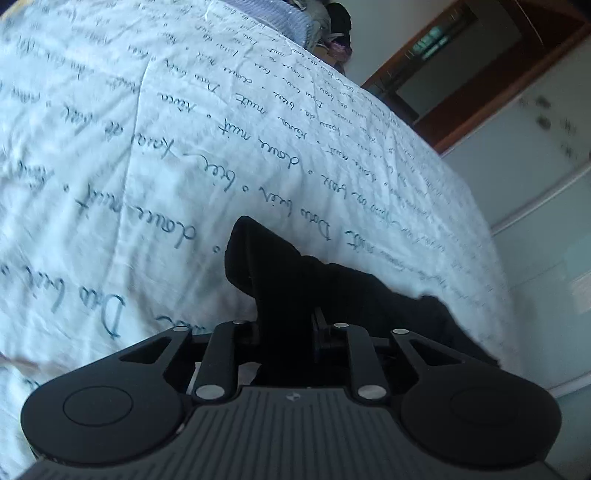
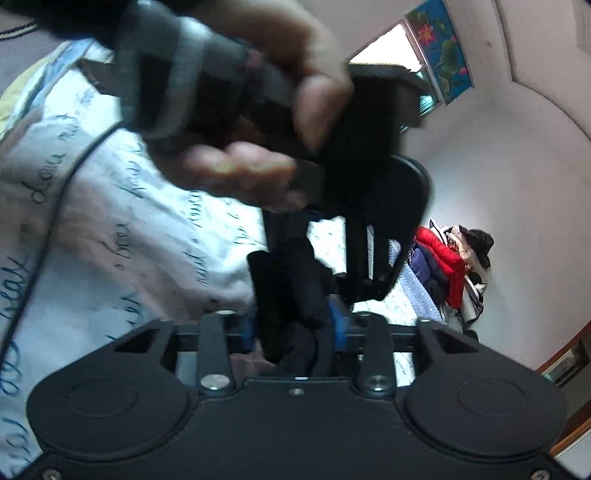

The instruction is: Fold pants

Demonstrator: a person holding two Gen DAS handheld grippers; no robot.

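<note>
The pants [image 1: 332,291] are black cloth. In the left wrist view my left gripper [image 1: 284,321] is shut on a bunched fold of them, held above the white bed sheet [image 1: 129,166] with dark handwriting print; the cloth trails off to the right. In the right wrist view my right gripper [image 2: 291,314] is shut on another bunch of the black pants [image 2: 291,288]. The person's hand holding the left gripper [image 2: 369,155] fills the space just ahead. Both grippers' fingertips are hidden by cloth.
The bed's edge [image 1: 480,236] runs along the right, with pale floor beyond. A pile of clothes [image 1: 314,22] lies at the far end of the bed. A red jacket [image 2: 443,258] hangs among clothes by the wall. A cable [image 2: 55,206] crosses the sheet.
</note>
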